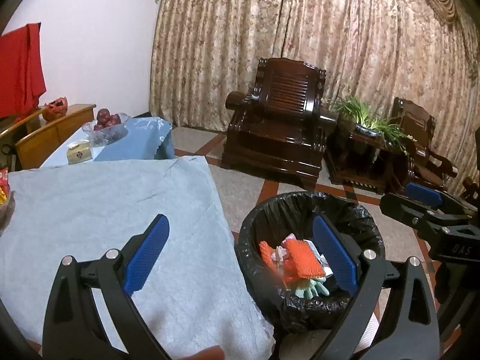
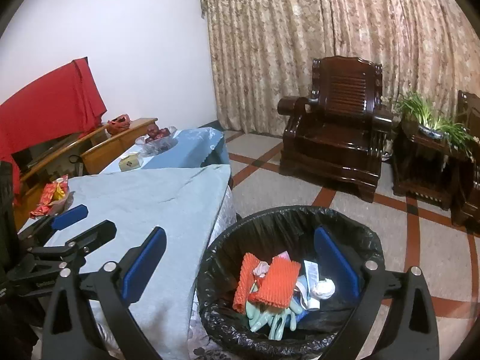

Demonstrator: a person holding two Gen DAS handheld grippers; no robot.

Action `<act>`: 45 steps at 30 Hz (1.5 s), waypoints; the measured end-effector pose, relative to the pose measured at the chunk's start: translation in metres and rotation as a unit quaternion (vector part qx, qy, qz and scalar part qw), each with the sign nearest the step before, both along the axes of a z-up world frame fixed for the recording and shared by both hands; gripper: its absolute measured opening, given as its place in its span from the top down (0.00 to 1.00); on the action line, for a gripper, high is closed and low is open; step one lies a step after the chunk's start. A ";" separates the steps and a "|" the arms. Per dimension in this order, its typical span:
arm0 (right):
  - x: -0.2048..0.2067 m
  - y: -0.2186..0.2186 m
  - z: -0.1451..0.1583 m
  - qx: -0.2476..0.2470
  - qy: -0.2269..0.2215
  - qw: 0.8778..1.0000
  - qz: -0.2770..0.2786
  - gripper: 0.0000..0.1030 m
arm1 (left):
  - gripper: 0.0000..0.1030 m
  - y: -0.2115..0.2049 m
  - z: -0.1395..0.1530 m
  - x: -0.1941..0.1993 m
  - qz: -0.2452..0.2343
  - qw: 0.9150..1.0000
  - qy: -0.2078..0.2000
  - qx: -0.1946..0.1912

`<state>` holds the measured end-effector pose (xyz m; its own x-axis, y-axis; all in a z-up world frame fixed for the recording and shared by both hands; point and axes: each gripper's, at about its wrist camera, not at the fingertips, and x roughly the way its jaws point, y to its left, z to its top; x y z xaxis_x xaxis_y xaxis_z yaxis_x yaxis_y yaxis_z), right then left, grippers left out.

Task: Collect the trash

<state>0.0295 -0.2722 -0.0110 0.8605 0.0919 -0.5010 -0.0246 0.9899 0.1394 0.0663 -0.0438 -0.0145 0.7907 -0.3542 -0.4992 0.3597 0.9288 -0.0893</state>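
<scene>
We've got both grippers up over the corner where the table meets the bin. Our left gripper (image 1: 240,255) has its jaws spread wide with nothing between them: one ribbed blue pad hangs over the cloth, the other over the bin's mouth. Our right gripper (image 2: 240,264) is spread just as wide and just as empty, straddling the same edge. Each one also pokes into the other's camera from the side, black frame with a blue pad.

The trash bin (image 2: 372,240) is round, lined with a crinkly glossy black bag that folds over the rim, and it stands on the floor right beside the table. Inside sit two pieces of orange foam netting (image 2: 277,282) with that bumpy mesh texture, pale green rubber gloves (image 2: 271,321) underneath with the fingers splayed, plus some white wrappers and crumpled paper (image 2: 322,288).

The table is covered in a soft, slightly wrinkled light-blue cloth (image 1: 105,210). At its far left edge there's a bowl with shiny red and yellow packets (image 2: 51,195).

Further back, a clear glass bowl of dark red fruit (image 1: 105,120) and a small boxy yellowish carton (image 1: 78,152) sit on a second blue-covered surface. A carved dark wooden armchair (image 1: 282,126), glossy with a slatted back, stands before heavy patterned curtains.
</scene>
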 end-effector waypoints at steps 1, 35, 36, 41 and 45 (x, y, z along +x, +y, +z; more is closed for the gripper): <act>-0.001 0.001 0.001 -0.002 -0.002 1.000 0.001 0.06 | 0.09 0.001 0.002 -0.001 0.001 1.000 -0.002 0.000; -0.004 0.008 0.013 -0.006 -0.012 1.000 0.010 0.06 | 0.09 0.011 0.018 -0.009 0.009 1.000 -0.018 -0.003; -0.004 0.008 0.012 -0.007 -0.011 1.000 0.010 0.06 | 0.09 0.011 0.018 -0.009 0.009 1.000 -0.018 -0.003; -0.004 0.008 0.012 -0.006 -0.012 1.000 0.010 0.06 | 0.09 0.011 0.019 -0.009 0.009 1.000 -0.018 -0.003; -0.005 0.008 0.012 -0.006 -0.012 1.000 0.010 0.06 | 0.09 0.011 0.018 -0.009 0.009 1.000 -0.018 -0.002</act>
<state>0.0249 -0.2645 0.0012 0.8709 0.1022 -0.4808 -0.0469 0.9910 0.1258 0.0571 -0.0329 0.0039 0.8144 -0.3418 -0.4690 0.3455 0.9349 -0.0813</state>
